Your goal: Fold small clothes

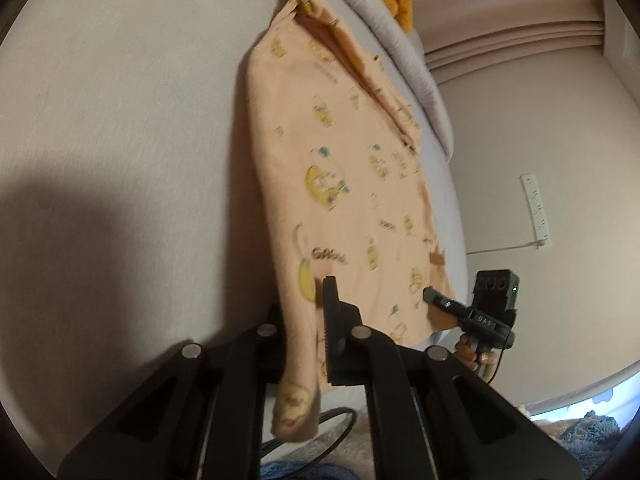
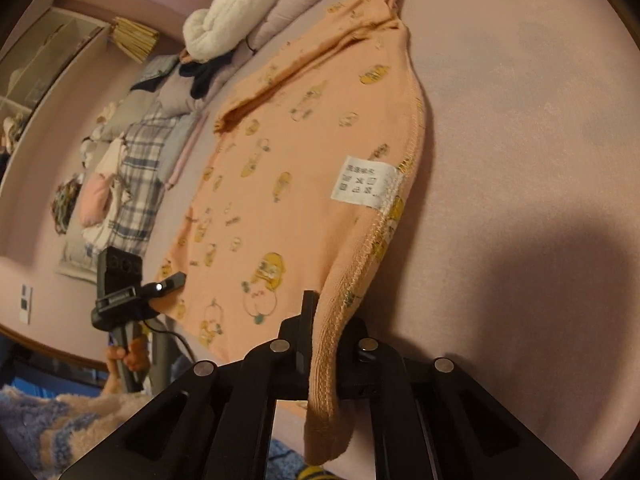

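Left wrist view: left tongs clenched on corner of shirt, raised above bed.
Right wrist view: right tongs clenched on opposite corner. Risk: uneven pull, hem slipping out, fold skewing.

Both views are dimly and warmly lit. A broad soft shadow is cast on the bed near the cameras. Motion blur is seen throughout, and strong fisheye bending with dark corners.
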`<control>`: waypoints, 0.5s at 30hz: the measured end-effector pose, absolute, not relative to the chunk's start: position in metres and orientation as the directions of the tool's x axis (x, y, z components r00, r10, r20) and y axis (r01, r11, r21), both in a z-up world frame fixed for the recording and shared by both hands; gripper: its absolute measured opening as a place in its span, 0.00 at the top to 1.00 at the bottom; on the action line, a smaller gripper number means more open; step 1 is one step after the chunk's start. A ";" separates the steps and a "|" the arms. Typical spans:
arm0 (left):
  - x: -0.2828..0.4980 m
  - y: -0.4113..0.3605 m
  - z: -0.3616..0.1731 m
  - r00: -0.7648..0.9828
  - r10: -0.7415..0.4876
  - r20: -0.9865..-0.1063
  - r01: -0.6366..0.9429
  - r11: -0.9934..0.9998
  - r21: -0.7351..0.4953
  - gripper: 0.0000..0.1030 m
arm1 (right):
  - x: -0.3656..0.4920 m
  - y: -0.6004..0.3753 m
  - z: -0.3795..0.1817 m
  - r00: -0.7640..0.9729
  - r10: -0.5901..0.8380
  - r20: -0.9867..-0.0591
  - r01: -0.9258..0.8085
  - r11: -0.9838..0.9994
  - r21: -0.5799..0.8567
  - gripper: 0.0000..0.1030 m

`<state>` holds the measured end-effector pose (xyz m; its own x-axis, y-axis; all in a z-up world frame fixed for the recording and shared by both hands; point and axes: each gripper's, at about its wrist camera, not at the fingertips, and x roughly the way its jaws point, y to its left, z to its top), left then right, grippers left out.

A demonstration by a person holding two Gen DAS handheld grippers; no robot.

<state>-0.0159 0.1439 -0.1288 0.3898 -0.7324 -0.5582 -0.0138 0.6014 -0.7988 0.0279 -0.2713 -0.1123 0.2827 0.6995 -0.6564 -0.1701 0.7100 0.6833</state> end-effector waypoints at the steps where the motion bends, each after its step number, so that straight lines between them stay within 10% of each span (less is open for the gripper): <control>1: -0.015 0.144 -0.125 0.399 -0.747 -0.533 -0.001 0.581 -0.814 0.97 | 0.028 -0.271 -0.108 0.291 0.721 -0.629 -0.184 0.687 0.703 0.93; 15: 0.027 0.140 -0.072 0.488 -0.839 -0.242 0.160 0.359 -0.920 0.97 | 0.061 -0.265 -0.059 0.423 0.854 -0.304 -0.327 0.457 0.827 0.93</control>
<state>0.0270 0.1396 -0.0723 0.4881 -0.8385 -0.2422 0.1596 0.3586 -0.9197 0.0608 -0.2653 -0.0586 0.4233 0.8536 -0.3038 -0.3271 0.4566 0.8273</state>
